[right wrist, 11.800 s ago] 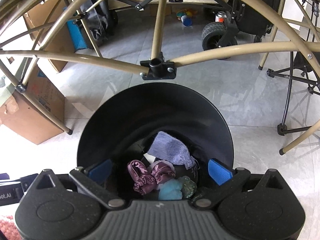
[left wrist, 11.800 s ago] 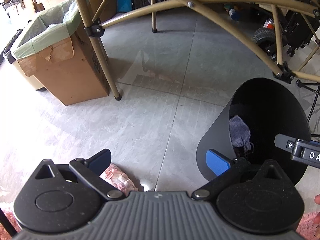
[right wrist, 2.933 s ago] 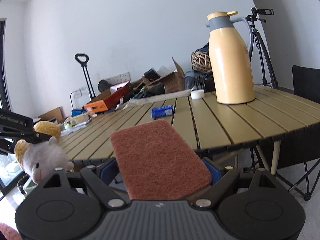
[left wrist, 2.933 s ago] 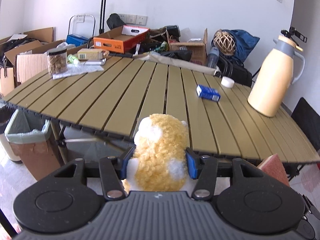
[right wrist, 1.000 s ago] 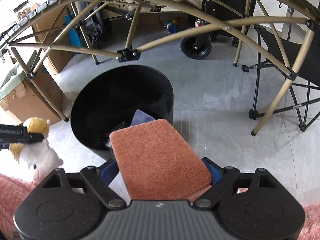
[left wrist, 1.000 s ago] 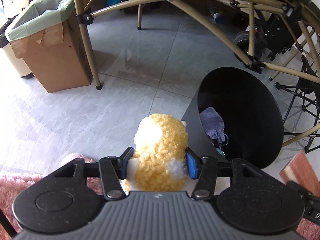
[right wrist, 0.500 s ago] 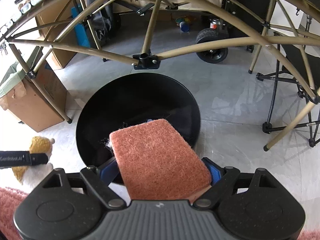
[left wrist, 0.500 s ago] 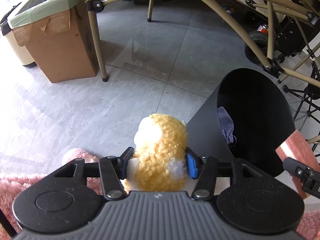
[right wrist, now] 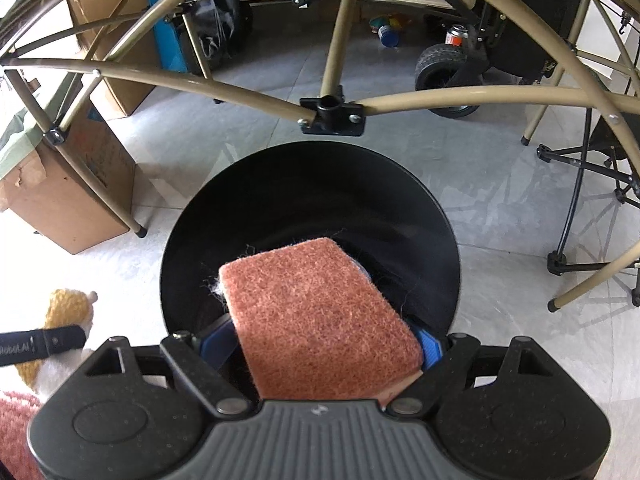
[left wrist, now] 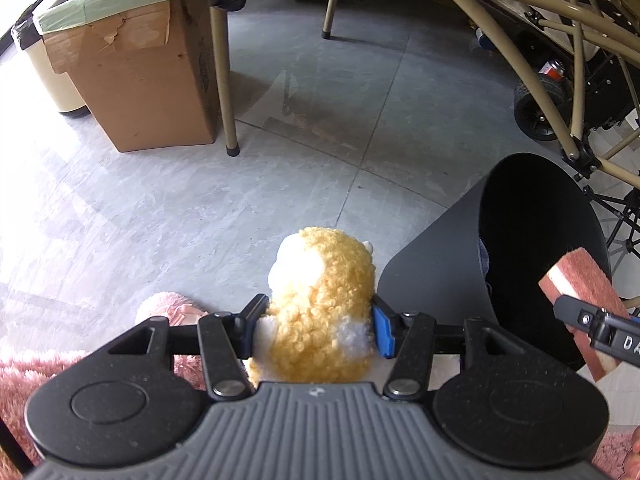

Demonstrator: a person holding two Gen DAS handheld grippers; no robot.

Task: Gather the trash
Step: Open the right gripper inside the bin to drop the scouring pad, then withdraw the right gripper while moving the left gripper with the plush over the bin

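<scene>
My left gripper (left wrist: 318,330) is shut on a yellow and white plush toy (left wrist: 320,300), held above the grey floor just left of the black trash bin (left wrist: 432,280). A reddish-brown scouring sponge (right wrist: 320,320) sits between the blue pads of my right gripper (right wrist: 320,344), which is shut on it and hangs over the open mouth of the black bin (right wrist: 312,184). The sponge (left wrist: 576,284) and the right gripper's finger show at the right edge of the left wrist view. At the left edge of the right wrist view the plush toy (right wrist: 66,308) appears. Cloth inside the bin is mostly hidden.
Tan table legs and struts (right wrist: 332,68) cross just above the bin. A cardboard box lined with a green bag (left wrist: 132,68) stands at the far left beside a cream bin (left wrist: 52,76). A wheeled cart (right wrist: 448,68) and folding chair legs (right wrist: 580,208) stand behind. Pink rug (left wrist: 24,376) lies near me.
Both grippers have moved lower and closer to the black bin. The sponge now hangs over the bin's mouth. The plush toy has shifted so the bin lies further right of it.
</scene>
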